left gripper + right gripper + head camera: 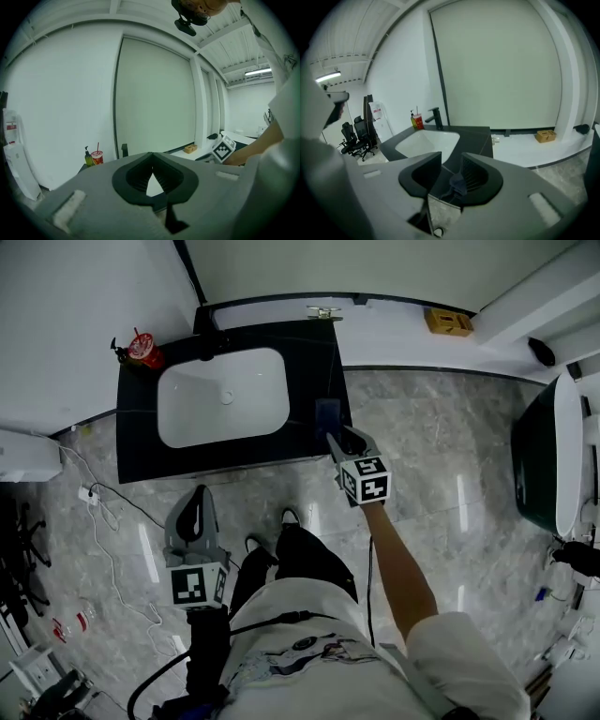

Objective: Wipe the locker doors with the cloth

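A small dark blue cloth (327,414) lies on the right front corner of the black sink counter (141,442). My right gripper (339,439) is just in front of the cloth, its jaws standing apart. In the right gripper view the cloth (458,183) sits between the jaws of the right gripper (451,169), against the right-hand pad and not pinched. My left gripper (197,512) hangs low over the floor in front of the counter. Its tips meet, and the left gripper (152,157) has nothing between them.
A white basin (222,395) fills the counter, with a red cup (143,350) at its back left corner and a black faucet (436,117) behind. A cardboard box (448,322) sits on the white ledge. Cables (103,512) trail over the marble floor at left.
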`<action>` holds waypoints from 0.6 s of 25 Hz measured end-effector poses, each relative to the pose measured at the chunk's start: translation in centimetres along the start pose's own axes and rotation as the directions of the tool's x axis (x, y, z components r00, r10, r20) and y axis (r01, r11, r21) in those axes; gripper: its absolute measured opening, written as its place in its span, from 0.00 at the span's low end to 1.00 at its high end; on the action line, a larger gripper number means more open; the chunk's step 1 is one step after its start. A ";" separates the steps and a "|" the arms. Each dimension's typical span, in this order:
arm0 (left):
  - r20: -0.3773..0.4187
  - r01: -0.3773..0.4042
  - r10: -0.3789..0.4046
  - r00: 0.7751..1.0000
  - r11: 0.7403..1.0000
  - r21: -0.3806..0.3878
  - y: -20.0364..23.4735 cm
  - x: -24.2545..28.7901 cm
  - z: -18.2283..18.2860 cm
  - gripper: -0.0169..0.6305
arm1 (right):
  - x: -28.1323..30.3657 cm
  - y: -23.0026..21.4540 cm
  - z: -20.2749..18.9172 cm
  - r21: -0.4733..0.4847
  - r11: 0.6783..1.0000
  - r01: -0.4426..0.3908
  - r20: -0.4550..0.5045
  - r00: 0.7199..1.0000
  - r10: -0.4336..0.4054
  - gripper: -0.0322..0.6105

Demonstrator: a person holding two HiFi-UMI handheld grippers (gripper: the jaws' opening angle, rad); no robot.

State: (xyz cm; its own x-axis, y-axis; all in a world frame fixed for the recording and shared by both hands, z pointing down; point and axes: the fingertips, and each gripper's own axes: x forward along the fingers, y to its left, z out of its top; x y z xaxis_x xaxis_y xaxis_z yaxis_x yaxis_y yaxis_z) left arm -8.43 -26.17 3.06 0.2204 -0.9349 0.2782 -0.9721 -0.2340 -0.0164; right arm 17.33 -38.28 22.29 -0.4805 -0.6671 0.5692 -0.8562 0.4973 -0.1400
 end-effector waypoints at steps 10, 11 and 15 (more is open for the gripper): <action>-0.089 0.066 -0.065 0.994 0.998 0.008 -2.8 4.2 -4.8 0.03 | 7.4 -6.0 -7.7 0.040 0.998 0.050 -0.252 0.967 -0.038 0.35; -0.092 0.071 -0.071 0.993 0.997 -0.005 -3.0 4.8 -5.5 0.03 | 7.7 -6.1 -8.2 0.047 0.998 0.050 -0.265 0.964 -0.036 0.36; -0.152 0.096 -0.101 0.983 0.995 -0.038 -4.0 6.6 -7.7 0.03 | 8.6 -6.4 -9.2 0.082 0.995 0.048 -0.305 0.952 -0.021 0.36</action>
State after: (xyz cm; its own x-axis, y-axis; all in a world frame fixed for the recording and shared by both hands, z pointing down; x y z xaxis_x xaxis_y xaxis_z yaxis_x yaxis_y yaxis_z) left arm -3.71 -29.38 12.36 0.3024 -0.8552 0.4209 -0.9488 -0.3124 0.0471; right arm 20.40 -42.10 35.59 -0.3814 -0.4764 0.7922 -0.8912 0.4173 -0.1780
